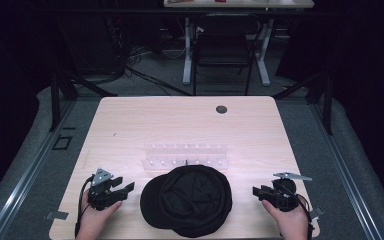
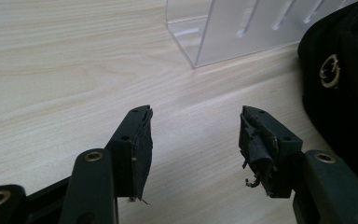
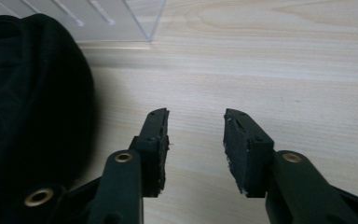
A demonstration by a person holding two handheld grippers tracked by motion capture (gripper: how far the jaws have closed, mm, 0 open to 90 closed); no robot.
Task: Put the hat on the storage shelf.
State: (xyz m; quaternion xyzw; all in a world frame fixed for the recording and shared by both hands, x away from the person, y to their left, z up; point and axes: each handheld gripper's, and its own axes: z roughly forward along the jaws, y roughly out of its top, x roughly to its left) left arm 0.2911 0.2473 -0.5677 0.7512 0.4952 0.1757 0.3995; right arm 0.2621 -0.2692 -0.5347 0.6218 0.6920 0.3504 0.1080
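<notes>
A black cap (image 1: 187, 200) lies near the front edge of the wooden table (image 1: 180, 125), its brim toward the left. Just behind it stands a clear acrylic rack (image 1: 186, 156) with several slots. My left gripper (image 1: 125, 186) rests to the left of the cap, open, with nothing between its jaws. In the left gripper view the left gripper (image 2: 195, 122) faces bare wood, with the cap (image 2: 345, 84) at right and the rack (image 2: 242, 32) ahead. My right gripper (image 1: 256, 191) sits open right of the cap. In the right gripper view the right gripper (image 3: 196, 122) has the cap (image 3: 28, 93) at its left.
A small dark round grommet (image 1: 221, 109) is set in the table near its far edge. Beyond the table stand a dark chair (image 1: 222, 52) and the white legs of another desk (image 1: 187, 50). Black frame posts flank the table on both sides.
</notes>
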